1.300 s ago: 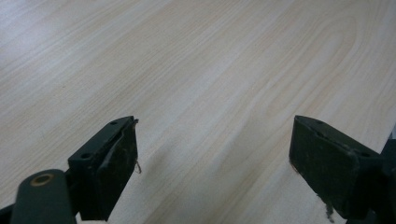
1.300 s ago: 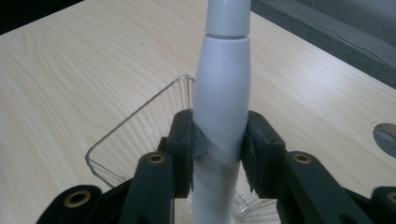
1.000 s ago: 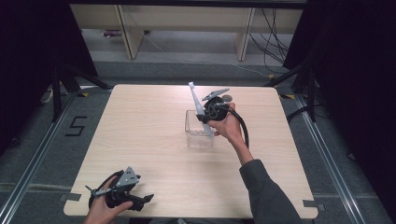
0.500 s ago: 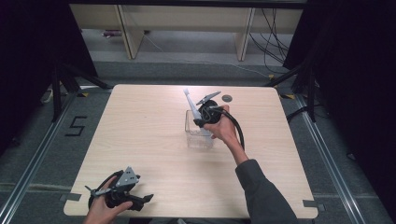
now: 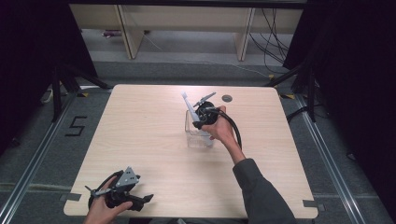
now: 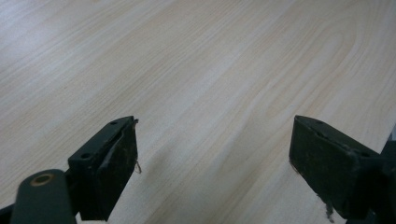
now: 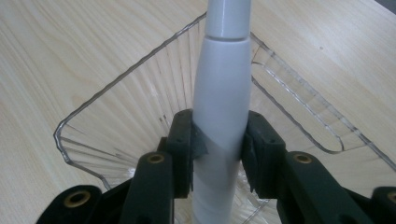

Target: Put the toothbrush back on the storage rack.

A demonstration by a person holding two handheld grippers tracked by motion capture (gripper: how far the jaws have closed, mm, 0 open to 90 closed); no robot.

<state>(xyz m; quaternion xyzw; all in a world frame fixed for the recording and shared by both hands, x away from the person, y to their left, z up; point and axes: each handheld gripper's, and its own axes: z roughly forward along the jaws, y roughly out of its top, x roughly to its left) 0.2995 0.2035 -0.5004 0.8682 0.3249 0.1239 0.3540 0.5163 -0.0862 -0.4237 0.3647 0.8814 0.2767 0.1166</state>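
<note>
My right gripper (image 5: 198, 118) is shut on a white, tapered handle (image 5: 189, 106) that looks like a toothbrush body. The handle points up and away to the left. It stands over a clear, ribbed plastic container (image 5: 198, 136) near the table's middle, with its lower end down inside. In the right gripper view the jaws clamp the white handle (image 7: 222, 93) from both sides, and the container's rim (image 7: 91, 103) spreads around them. My left gripper (image 5: 143, 202) rests at the front left of the table, held by a hand. Its jaws stand wide apart (image 6: 212, 158) over bare wood.
The light wooden table (image 5: 140, 126) has a round cable hole (image 5: 227, 98) just behind the container. Pale shelving (image 5: 182, 18) stands beyond the far edge. A floor mark reading 5 (image 5: 74, 126) lies left of the table, and dark frames flank both sides.
My right gripper has shifted left and lower with the white handle, bringing it down over the clear container. The left gripper has stayed in place.
</note>
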